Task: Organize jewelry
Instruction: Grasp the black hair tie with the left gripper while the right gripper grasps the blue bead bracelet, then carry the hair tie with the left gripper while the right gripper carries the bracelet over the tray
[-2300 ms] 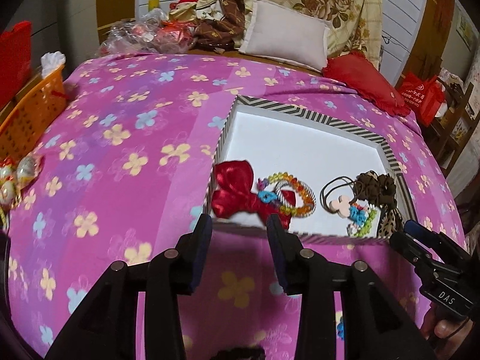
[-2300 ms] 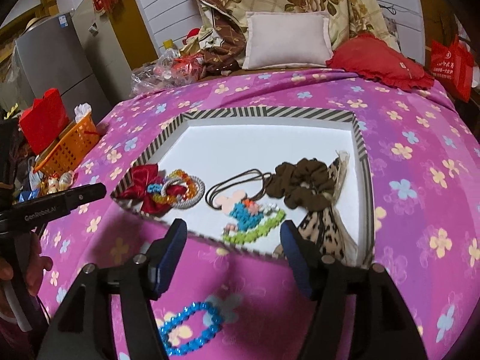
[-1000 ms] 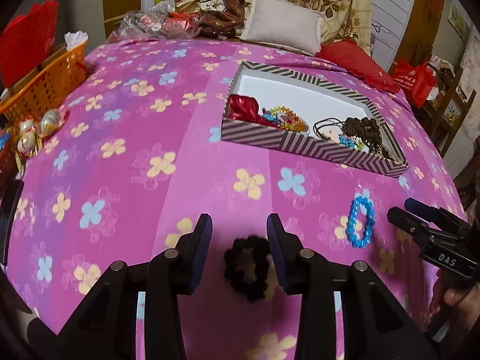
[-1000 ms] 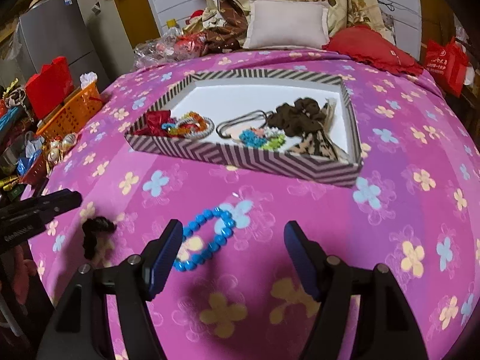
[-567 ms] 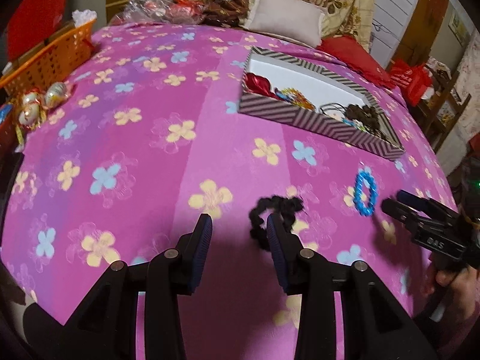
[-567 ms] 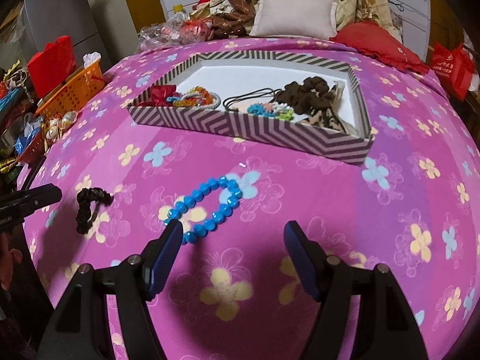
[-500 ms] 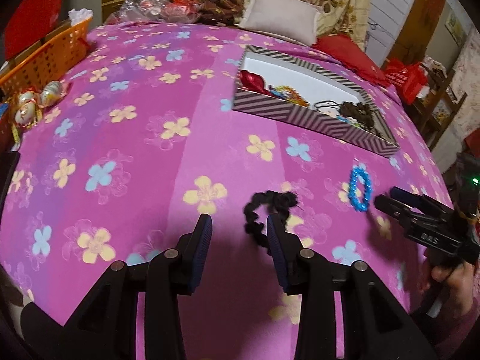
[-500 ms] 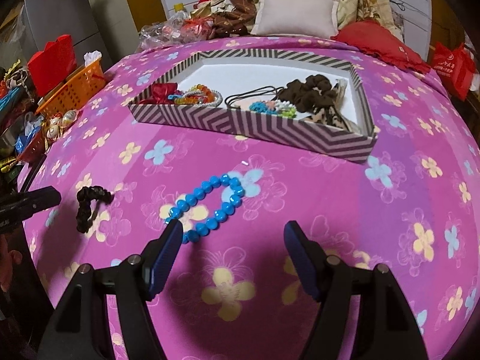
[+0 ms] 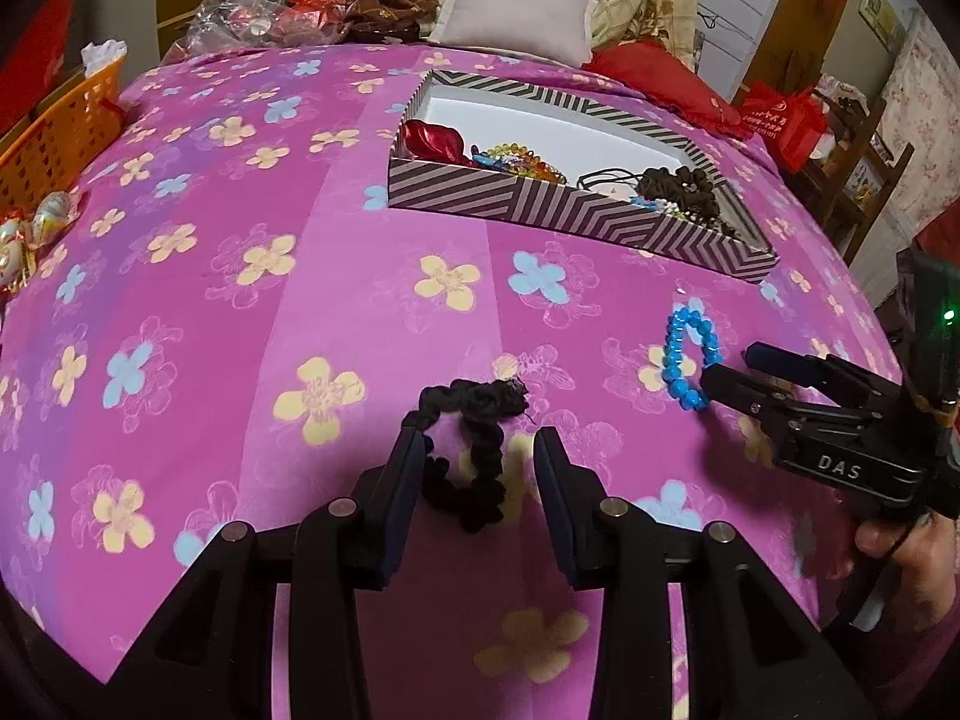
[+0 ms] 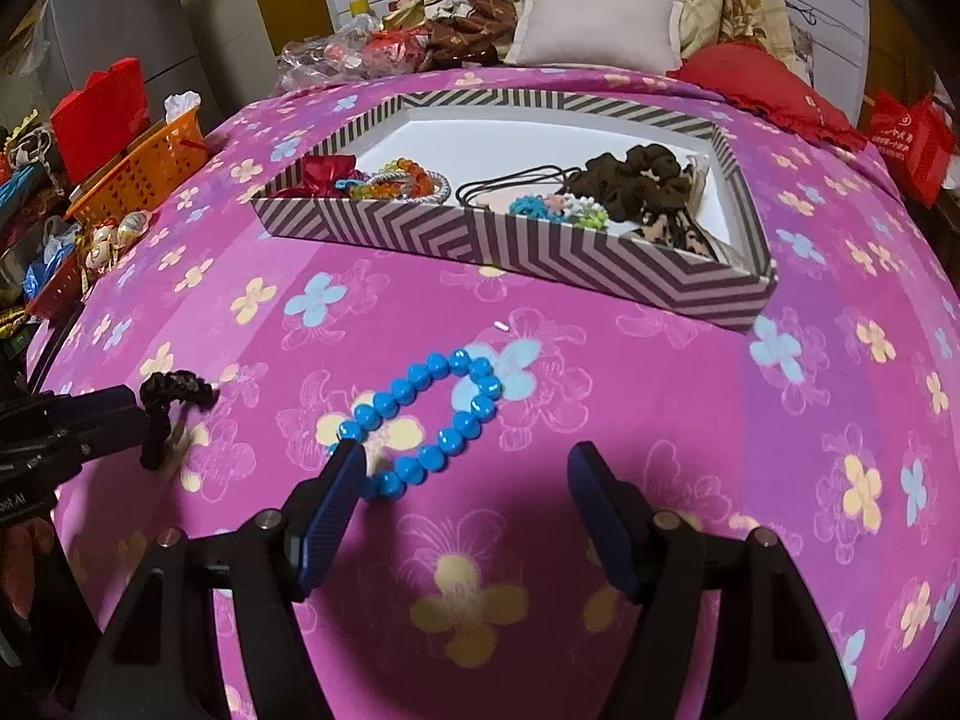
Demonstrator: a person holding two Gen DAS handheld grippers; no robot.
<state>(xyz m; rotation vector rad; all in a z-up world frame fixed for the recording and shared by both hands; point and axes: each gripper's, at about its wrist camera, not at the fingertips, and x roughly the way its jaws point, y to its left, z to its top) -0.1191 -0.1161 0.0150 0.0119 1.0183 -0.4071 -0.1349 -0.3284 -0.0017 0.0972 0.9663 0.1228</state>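
Here the left gripper (image 9: 477,468) hangs low over the pink flowered bedspread (image 9: 252,312), its jaws moderately parted around the near end of a black fabric scrunchie (image 9: 471,450); the left pad sits right at the loop's left side, though whether it touches cannot be told, and the right pad stands clear of it — nothing is gripped. To its right, the right gripper (image 10: 465,477) stands wide and empty over the near end of a loop of bright blue round beads (image 10: 429,417), its left fingertip just beside the nearest beads and the right one well apart from them. Farther back sits a shallow black-and-white striped cardboard box (image 10: 480,240), already holding a red bow, coloured bead bracelets and a brown scrunchie.

The risk, as I judge it: the bracelet lies off-centre toward the left jaw, so closing may push it sideways rather than pinch it — beads roll. The soft scrunchie could fold flat and slip out, or the pads could catch bedspread cloth along with it.
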